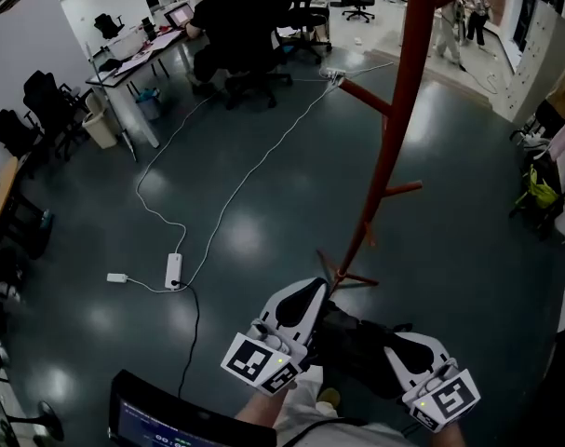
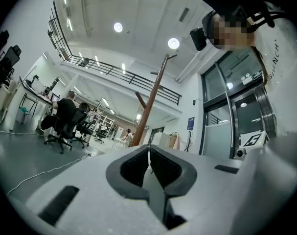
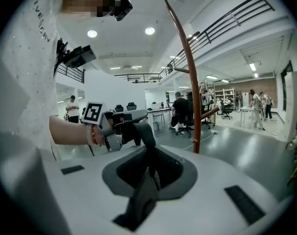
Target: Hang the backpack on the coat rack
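The red-brown coat rack (image 1: 394, 128) rises from its base just ahead of me, with bare pegs slanting off the pole; it also stands in the left gripper view (image 2: 149, 106) and the right gripper view (image 3: 191, 82). The dark backpack (image 1: 356, 343) hangs low between both grippers. My right gripper (image 1: 396, 340) (image 3: 149, 153) is shut on a dark backpack strap (image 3: 143, 133), which runs up to the left gripper (image 3: 131, 116). My left gripper (image 1: 313, 291) (image 2: 148, 151) is shut; in its own view no strap shows past the jaws.
A power strip (image 1: 173, 270) with white cables lies on the floor to the left. Desks and a seated person (image 1: 221, 17) are at the back. A dark screen (image 1: 161, 424) sits near my lower left. Bags (image 1: 538, 189) and lockers line the right wall.
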